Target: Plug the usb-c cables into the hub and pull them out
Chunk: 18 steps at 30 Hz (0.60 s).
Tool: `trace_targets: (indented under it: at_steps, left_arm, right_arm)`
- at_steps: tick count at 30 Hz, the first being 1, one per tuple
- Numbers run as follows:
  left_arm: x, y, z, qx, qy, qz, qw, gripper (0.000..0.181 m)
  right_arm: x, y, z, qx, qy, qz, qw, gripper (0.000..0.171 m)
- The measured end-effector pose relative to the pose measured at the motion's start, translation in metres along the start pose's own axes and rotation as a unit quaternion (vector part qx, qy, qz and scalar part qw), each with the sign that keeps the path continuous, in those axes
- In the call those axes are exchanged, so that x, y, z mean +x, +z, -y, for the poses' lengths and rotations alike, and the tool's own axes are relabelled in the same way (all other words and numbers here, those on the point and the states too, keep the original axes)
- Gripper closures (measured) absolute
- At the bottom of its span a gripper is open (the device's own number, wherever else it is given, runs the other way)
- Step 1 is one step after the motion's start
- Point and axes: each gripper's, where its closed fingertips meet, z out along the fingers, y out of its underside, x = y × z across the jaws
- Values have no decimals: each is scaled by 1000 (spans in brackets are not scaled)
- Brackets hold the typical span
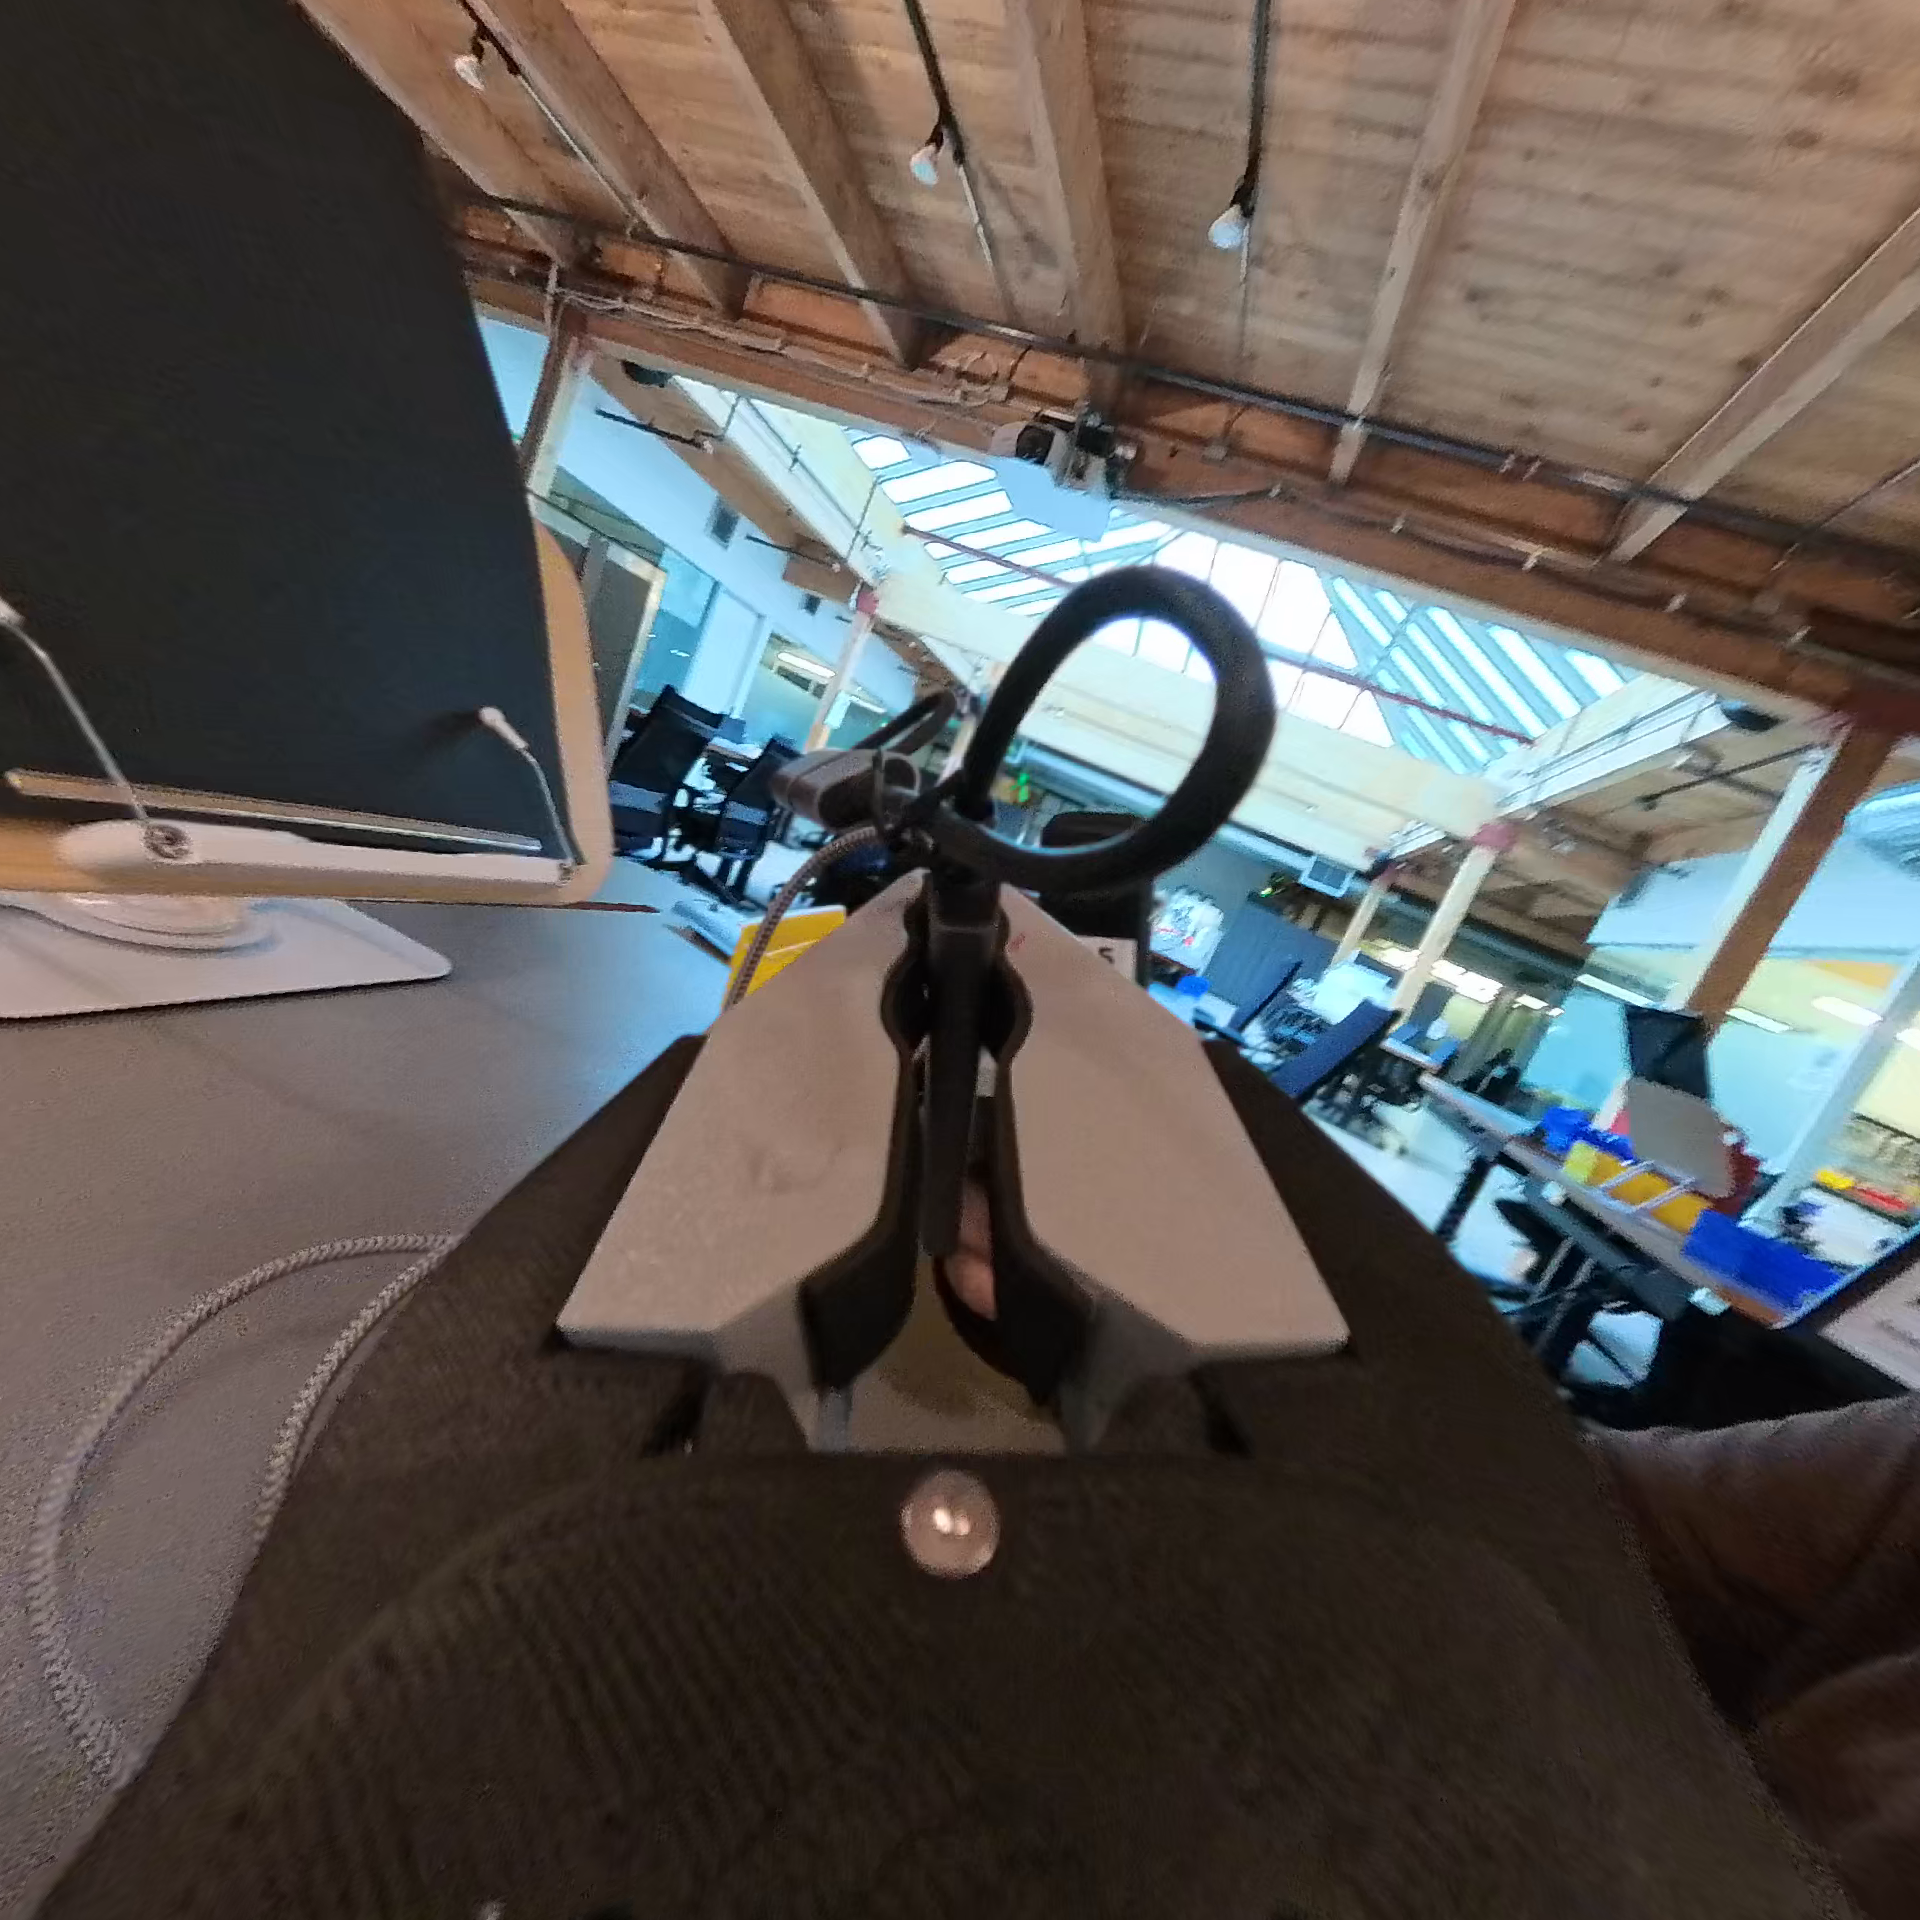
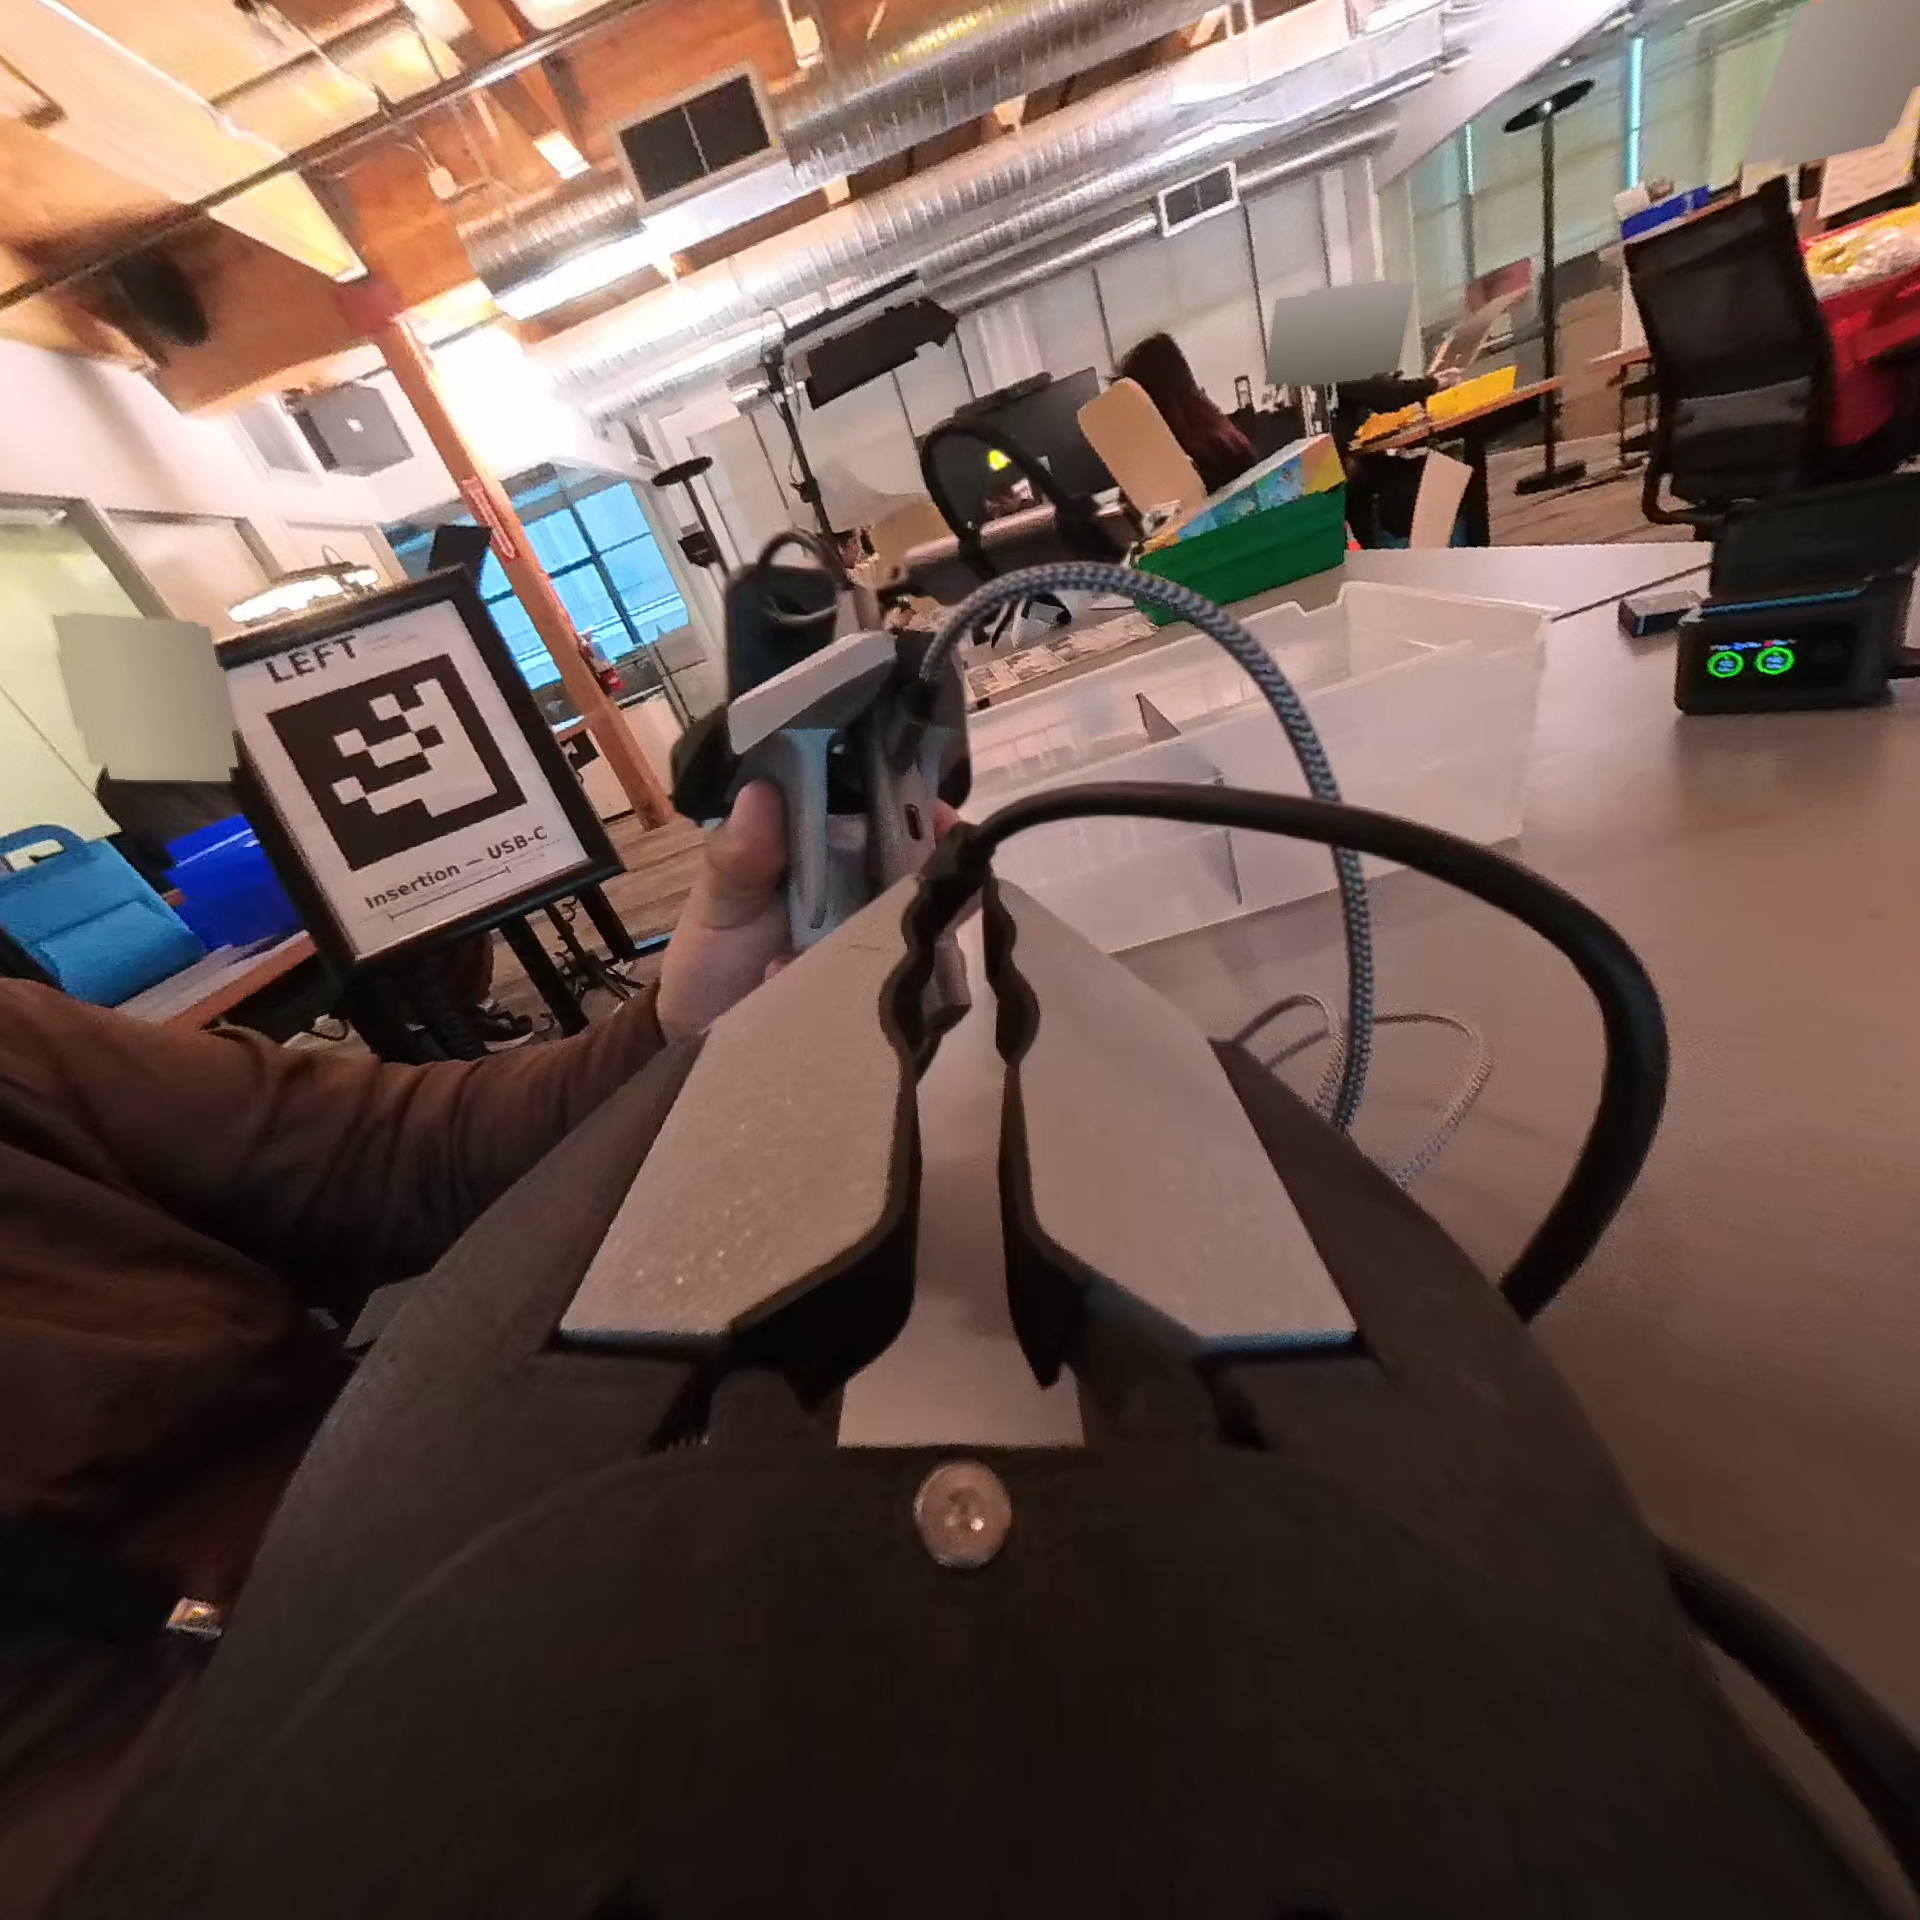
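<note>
My left gripper (image 1: 961,904) is shut on the thin dark hub (image 1: 951,1091), seen edge-on between its jaws. The hub's looped black lead (image 1: 1143,717) stands above the tips. A braided grey cable (image 1: 774,914) runs up to the hub from the left. In the right wrist view a hand (image 2: 727,894) holds the left gripper (image 2: 831,717) with the hub (image 2: 902,821) raised, and the braided cable (image 2: 1320,748) arcs from its top down to the table. My right gripper (image 2: 951,914) is shut on the grey plug (image 2: 948,971) of a black cable (image 2: 1538,894), its tip just below the hub.
A monitor on a white stand (image 1: 260,416) sits left on the grey table (image 2: 1714,935). A clear plastic bin (image 2: 1351,707) stands behind the hub, with a green tray (image 2: 1247,540) beyond. A framed marker sign (image 2: 405,758) is at left. A small black device with green rings (image 2: 1787,655) is at right.
</note>
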Motion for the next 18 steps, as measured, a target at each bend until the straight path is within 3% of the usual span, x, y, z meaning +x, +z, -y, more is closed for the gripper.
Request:
trace_targets:
  at_steps: [1,13,18]
  left_arm:
    - [1,0,1,7,-13,-7,1000,176]
    - [8,5,-5,47,-123,-68,989,178]
    - [6,4,-17,-9,-61,-62,996,176]
  right_arm:
    - [-2,-1,2,2,-1,4,1000,166]
    - [-14,-3,8,5,-28,11,1000,165]
    - [-10,-7,7,-39,-39,-26,998,165]
